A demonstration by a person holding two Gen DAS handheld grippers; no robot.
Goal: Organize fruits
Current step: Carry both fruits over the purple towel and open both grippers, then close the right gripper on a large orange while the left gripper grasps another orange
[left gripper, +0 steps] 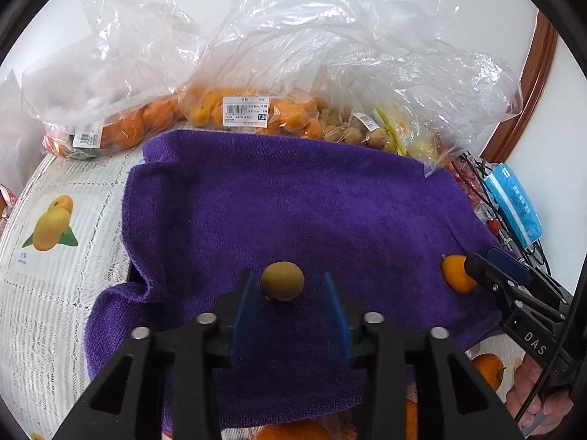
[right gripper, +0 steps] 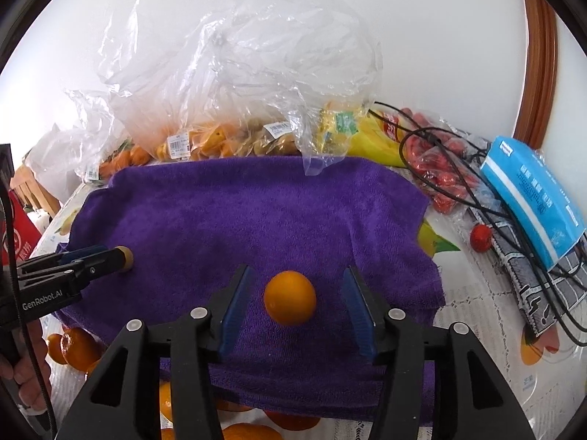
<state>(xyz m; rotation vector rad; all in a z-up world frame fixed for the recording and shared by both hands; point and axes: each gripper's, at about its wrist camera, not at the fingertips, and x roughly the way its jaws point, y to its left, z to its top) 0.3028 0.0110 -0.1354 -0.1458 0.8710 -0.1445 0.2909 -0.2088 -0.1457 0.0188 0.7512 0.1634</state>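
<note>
Brown fruit (left gripper: 282, 281) roundish, long axis seemingly sideways, on towel (left gripper: 293, 198).

A: What stands behind it all?

B: A plain white wall (right gripper: 422, 29), evenly lit, with soft daylight across it and no hard shadows.

A: Any trim?

B: A curved brown wooden frame (right gripper: 539, 55) runs up the right side; whether it belongs to a door or a window, I cannot tell.

A: And below?

B: The bench (left gripper: 47, 293) wears a pale covering with a lace-like grid pattern and printed pictures of yellow fruit with green leaves.

A: Anything at the far left?

B: In the right wrist view, a wooden piece of furniture (right gripper: 33, 187), too little showing to name it.
</note>
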